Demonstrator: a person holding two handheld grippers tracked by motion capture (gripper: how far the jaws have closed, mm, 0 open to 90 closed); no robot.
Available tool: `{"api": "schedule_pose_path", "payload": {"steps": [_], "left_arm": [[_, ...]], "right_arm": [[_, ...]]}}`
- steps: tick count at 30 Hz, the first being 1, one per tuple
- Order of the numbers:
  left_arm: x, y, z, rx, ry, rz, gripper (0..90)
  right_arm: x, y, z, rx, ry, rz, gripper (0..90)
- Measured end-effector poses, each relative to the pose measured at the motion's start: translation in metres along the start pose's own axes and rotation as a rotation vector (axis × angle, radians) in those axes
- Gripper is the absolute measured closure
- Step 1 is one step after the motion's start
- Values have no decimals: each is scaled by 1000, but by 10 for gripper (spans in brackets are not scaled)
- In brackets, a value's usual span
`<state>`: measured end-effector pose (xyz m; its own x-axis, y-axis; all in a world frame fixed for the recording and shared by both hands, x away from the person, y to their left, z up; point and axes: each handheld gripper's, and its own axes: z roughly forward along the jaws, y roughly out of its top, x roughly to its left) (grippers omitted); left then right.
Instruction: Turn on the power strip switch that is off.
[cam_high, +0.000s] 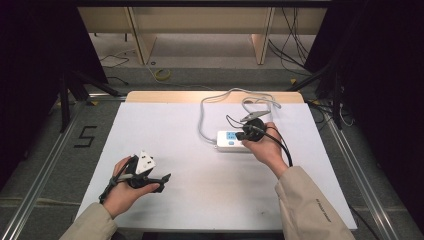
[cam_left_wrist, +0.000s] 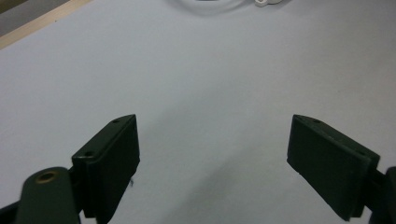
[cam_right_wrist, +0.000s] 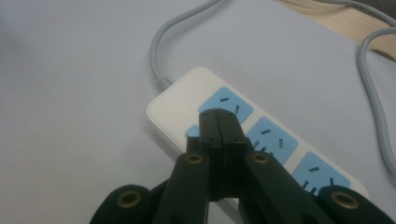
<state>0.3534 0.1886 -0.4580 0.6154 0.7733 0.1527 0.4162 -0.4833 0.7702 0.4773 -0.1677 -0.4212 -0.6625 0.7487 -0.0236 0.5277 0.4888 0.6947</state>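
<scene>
two grippers were out over the table, one in each hand. the right gripper had its black jaws pressed flat together with nothing between them. in the right gripper view, the tips sat right over the white power strip, at the end where the grey cord came out. it was not clear if the tips touched it. the strip had blue sockets in a row. in the high view, the right gripper was in the right hand, and the power strip lay toward the far right part of the table, just beside that hand. its grey cord looped up to the far edge of the table.

the left gripper had its jaws wide apart, holding nothing, with bare white table under them. in the high view, the left gripper was in the left hand near the near left corner, well apart from the strip.
</scene>
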Motion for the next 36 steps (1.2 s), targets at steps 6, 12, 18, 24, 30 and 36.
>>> {"api": "schedule_pose_path", "payload": {"steps": [6, 12, 18, 24, 30, 36], "left_arm": [[0, 0, 0, 0, 0, 0, 167], [0, 0, 0, -1, -1, -1, 167], [0, 0, 0, -1, -1, 1, 167], [0, 0, 0, -2, -2, 0, 167], [-1, 0, 0, -2, -3, 1, 167], [-1, 0, 0, -3, -4, 2, 167]], "right_arm": [[-1, 3, 3, 14, -4, 1, 900], [-1, 6, 7, 28, -2, 0, 900], [0, 9, 10, 44, -1, -6, 900], [0, 11, 13, 61, 3, -8, 900], [1, 14, 16, 78, 3, -14, 900], [1, 17, 19, 92, 2, -19, 900]]}}
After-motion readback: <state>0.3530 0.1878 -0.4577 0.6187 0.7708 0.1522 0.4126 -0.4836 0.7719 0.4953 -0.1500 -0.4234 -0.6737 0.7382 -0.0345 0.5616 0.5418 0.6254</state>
